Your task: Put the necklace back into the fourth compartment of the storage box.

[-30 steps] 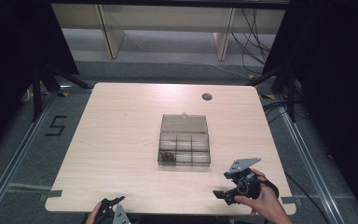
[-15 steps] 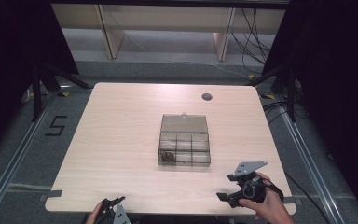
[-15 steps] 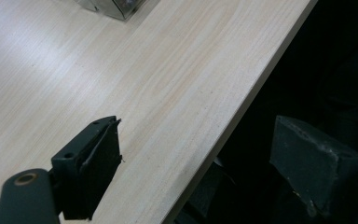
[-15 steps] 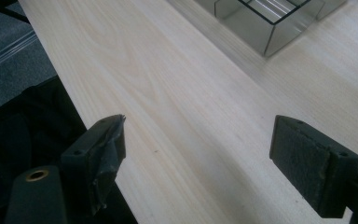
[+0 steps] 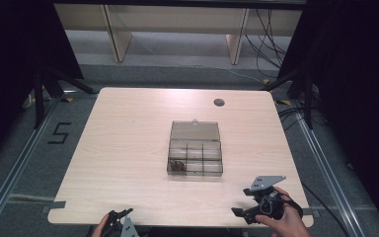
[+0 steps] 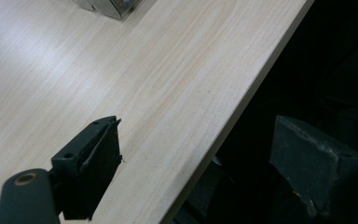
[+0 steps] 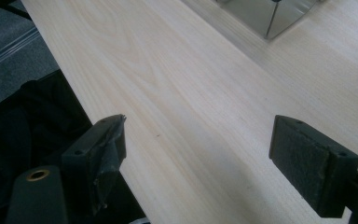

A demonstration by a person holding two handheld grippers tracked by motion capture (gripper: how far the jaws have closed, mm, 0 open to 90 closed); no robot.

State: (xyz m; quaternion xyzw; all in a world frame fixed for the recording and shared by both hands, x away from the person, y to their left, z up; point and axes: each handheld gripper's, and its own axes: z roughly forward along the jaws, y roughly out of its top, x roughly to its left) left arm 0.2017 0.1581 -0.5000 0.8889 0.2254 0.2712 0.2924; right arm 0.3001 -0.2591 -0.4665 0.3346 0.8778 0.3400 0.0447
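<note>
Best to lift the left gripper (image 5: 120,223), jaws wide and empty at the near edge of the table (image 5: 128,128), forward toward the clear compartment box (image 5: 195,154) at the middle, lid open, then bring in the right gripper (image 5: 249,210), likewise wide and empty. Counted: two grippers, one box, one small dark item (image 5: 177,165) in its near-left cell, one round grommet (image 5: 219,102) far back.

Table (image 5: 128,148): pale wood-grain top, smooth, a soft sheen in the gripper views.
Box (image 5: 195,153): clear, smoky plastic, glossy, at the table's middle.
Left gripper (image 6: 198,172): black matt plastic, pads (image 6: 317,163) rough and worn.
Right gripper (image 7: 198,158): same matt black, pads (image 7: 307,163) finely textured.
Floor (image 5: 24,163): grey, matt, beside the table.
</note>
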